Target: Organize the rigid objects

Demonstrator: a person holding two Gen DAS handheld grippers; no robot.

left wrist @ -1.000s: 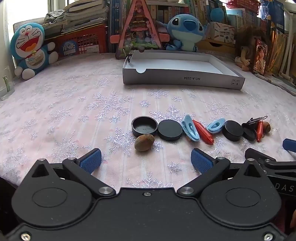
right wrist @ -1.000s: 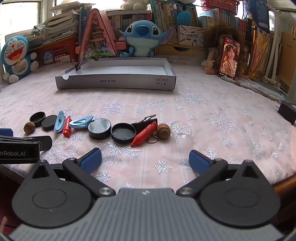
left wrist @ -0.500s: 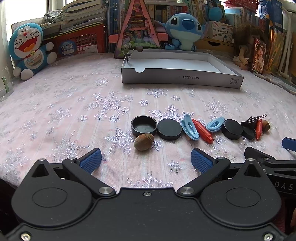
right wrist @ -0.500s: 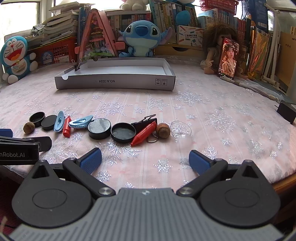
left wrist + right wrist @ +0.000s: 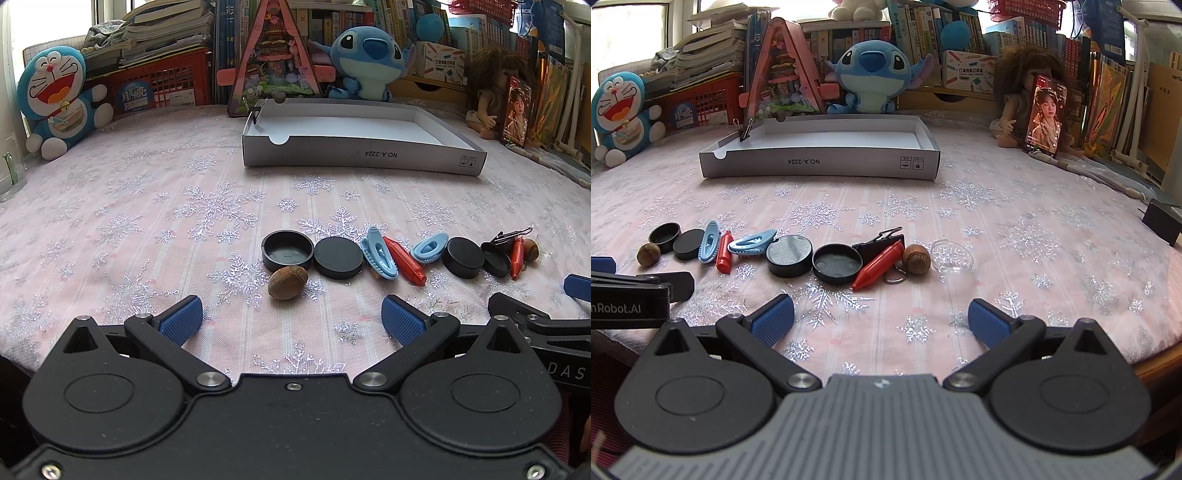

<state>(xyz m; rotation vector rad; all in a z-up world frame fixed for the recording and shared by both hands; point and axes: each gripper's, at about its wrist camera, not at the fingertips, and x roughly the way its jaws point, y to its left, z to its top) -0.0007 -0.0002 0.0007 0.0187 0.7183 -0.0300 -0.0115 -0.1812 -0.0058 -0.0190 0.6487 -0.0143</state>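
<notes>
A row of small objects lies on the pink snowflake cloth: a brown nut (image 5: 287,281), black round lids (image 5: 288,250) (image 5: 338,257), light blue clips (image 5: 379,252) (image 5: 752,242), a red whistle (image 5: 403,255), a second red whistle (image 5: 878,264), a black binder clip (image 5: 880,244), another nut (image 5: 916,259) and a clear cap (image 5: 951,255). My left gripper (image 5: 291,320) is open just short of the nut, nothing between its fingers. My right gripper (image 5: 881,319) is open near the red whistle, also empty. A white cardboard tray (image 5: 364,154) (image 5: 820,161) stands farther back.
Plush toys (image 5: 55,103) (image 5: 871,74), a pink triangular house (image 5: 275,62), books, a red basket and a doll with a phone (image 5: 1045,114) line the far edge. A black box (image 5: 1161,225) sits at the right. A binder clip (image 5: 746,129) grips the tray's left corner.
Both views have shifted very slightly; the objects sit a touch lower in the left wrist view. Both grippers stay open and empty.
</notes>
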